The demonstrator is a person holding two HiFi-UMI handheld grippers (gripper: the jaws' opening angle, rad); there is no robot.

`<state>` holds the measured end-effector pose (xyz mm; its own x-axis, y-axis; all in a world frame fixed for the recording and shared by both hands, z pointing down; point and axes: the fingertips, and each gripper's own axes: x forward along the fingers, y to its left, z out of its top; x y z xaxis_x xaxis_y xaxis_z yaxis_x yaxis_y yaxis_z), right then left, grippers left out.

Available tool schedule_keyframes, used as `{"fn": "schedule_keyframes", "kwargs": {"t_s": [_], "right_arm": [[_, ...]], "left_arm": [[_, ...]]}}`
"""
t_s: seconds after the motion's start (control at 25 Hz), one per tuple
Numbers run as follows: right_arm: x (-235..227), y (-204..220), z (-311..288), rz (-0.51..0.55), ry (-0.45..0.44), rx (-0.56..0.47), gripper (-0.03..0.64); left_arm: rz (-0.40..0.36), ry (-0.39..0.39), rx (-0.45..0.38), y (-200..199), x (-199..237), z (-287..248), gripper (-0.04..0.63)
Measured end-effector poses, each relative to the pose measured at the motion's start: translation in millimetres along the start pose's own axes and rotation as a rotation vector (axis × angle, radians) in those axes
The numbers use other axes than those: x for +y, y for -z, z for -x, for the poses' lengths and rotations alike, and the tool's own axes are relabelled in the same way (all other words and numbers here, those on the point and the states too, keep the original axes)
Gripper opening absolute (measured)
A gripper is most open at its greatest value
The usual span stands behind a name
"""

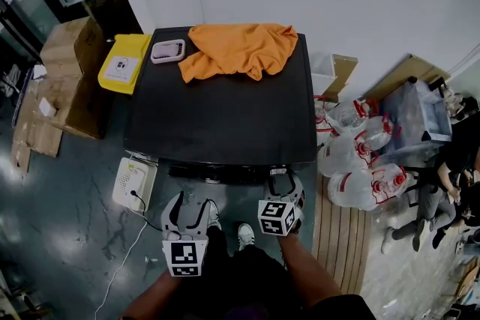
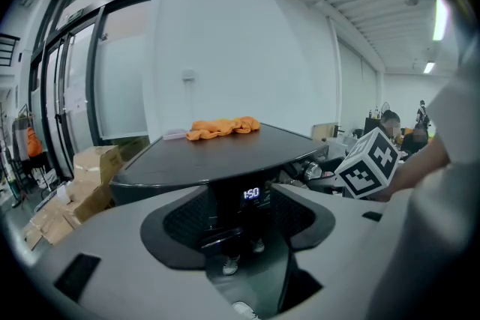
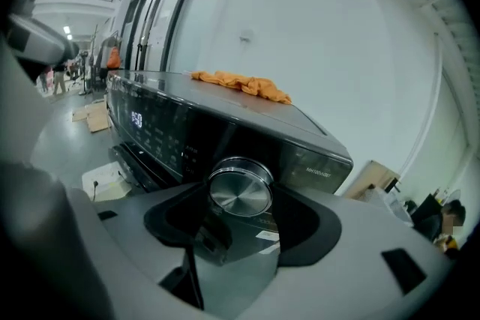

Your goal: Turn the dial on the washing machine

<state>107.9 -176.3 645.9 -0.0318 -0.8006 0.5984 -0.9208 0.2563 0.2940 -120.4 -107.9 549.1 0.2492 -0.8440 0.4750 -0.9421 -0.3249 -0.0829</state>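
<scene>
**Right jaws set around the dial [image 3: 240, 191] on the front panel of the washing machine [image 1: 225, 116].**
You are holding the right gripper [image 1: 282, 180] with its jaws apart on either side of the dial, seemingly not yet clamping it. The left gripper [image 2: 240, 207] is hovering open and empty. If you are twisting before closing, or closing off-centre, you are risking a slip on the polished rim.
</scene>
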Motion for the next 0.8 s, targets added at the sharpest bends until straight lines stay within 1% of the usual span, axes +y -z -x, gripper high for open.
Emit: {"fn": "schedule_keyframes", "kwargs": {"t_s": [0.08, 0.2, 0.36, 0.44, 0.52, 0.6, 0.8], "right_arm": [[-1.3, -0.1, -0.1, -0.087, -0.027, 0.006, 0.284], [-3.4, 3.4, -2.2, -0.254, -0.087, 0.007, 0.284], [-6.6, 6.6, -4.2, -0.490, -0.195, -0.011, 0.284], [-7.3, 6.8, -4.2, -0.541, -0.230, -0.021, 0.284], [-7.3, 7.1, -4.2, -0.533, -0.237, -0.026, 0.284], [-7.1, 6.8, -3.9, -0.481, -0.219, -0.021, 0.286], [-6.9, 0.4, 2.6, -0.217, -0.103, -0.021, 0.293]], "left_arm": [[-0.002, 0.004, -0.001, -0.8, -0.3, -0.1, 0.265], [0.000, 0.008, -0.001, -1.0, -0.1, -0.9, 0.265], [-0.001, 0.014, -0.002, -1.5, -1.6, -1.9, 0.265], [-0.003, 0.016, -0.002, -2.1, -2.6, -1.8, 0.265], [-0.003, 0.016, -0.004, -2.8, -3.6, -1.7, 0.265], [-0.002, 0.016, -0.009, -3.5, -4.2, -1.1, 0.265], [-0.006, 0.010, -0.017, -7.0, -4.9, 0.5, 0.265]]}}
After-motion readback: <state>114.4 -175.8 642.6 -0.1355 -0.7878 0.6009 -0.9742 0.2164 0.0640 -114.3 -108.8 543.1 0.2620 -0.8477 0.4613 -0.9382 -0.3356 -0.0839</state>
